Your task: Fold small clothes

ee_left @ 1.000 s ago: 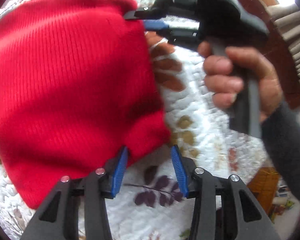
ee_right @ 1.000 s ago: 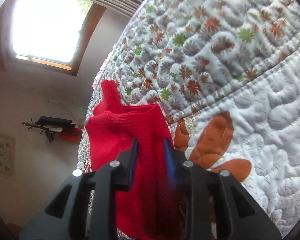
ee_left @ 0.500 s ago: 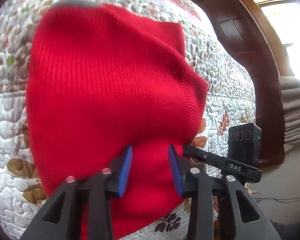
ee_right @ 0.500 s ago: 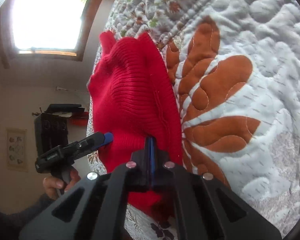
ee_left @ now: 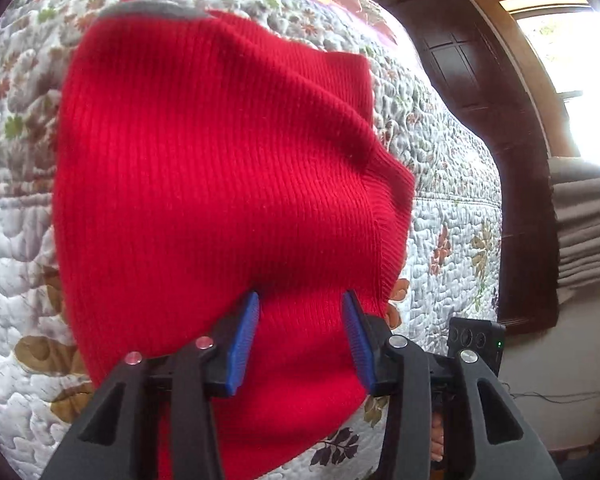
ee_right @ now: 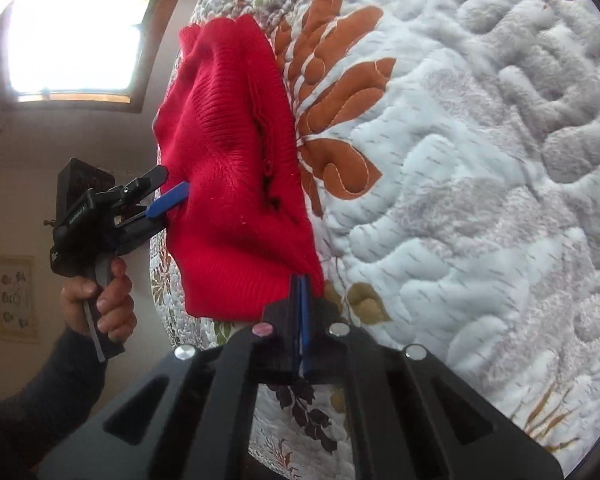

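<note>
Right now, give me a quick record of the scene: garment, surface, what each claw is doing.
garment: red knit, partly lifted off the bed
surface: floral quilt
left claw: open, fingers either side of the knit's lower part
right claw: shut on the knit's bottom edge
hand: grips the left claw's handle
background: window, dark wooden door

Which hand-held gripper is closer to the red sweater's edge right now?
Right. The right hand-held gripper is shut on the red sweater at its edge; the left hand-held gripper is open, with fabric between its fingers.
</note>
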{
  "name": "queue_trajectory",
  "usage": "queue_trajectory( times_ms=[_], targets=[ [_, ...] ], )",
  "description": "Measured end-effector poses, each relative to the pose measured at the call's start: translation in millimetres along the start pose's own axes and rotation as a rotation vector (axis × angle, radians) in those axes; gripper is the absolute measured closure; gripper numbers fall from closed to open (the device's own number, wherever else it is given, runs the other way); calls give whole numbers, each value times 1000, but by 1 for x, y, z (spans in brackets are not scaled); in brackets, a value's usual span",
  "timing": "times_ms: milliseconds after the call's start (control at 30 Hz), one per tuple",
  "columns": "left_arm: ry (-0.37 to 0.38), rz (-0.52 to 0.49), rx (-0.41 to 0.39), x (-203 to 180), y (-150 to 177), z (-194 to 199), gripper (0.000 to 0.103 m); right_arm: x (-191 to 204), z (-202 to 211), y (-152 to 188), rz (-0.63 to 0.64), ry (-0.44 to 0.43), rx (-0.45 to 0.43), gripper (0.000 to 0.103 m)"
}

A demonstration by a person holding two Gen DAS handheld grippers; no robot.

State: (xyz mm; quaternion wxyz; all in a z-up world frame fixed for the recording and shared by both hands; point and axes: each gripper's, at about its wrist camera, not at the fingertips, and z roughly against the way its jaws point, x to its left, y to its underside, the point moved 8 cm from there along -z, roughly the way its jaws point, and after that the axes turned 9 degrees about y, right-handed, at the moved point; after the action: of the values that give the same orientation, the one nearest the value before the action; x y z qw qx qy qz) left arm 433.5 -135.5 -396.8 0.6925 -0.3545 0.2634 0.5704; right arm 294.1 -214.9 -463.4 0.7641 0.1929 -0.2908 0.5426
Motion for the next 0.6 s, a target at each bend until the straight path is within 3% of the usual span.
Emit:
queue_trajectory(
  times_ms=[133,300,400,500,567,600],
  targets=[
    [44,-6,-83,-6,20,41,47,29,30,14,69,-41,-35,92],
    [32,99,-165,18,63,83,41,65,-15,20,154,-69,63,92],
    [-6,145,-143,44,91,94,40,65,-38,19,137,-64,98,90],
    [-29,178,-118,70,106,93,40,42,-47,15,91,-11,122,103],
    [-20,190,-105,81,106,87,39,48,-38,20,109,-1,119,99],
    [-19,190,-91,84,106,80,39,58,-31,21,132,-7,110,91]
  ],
)
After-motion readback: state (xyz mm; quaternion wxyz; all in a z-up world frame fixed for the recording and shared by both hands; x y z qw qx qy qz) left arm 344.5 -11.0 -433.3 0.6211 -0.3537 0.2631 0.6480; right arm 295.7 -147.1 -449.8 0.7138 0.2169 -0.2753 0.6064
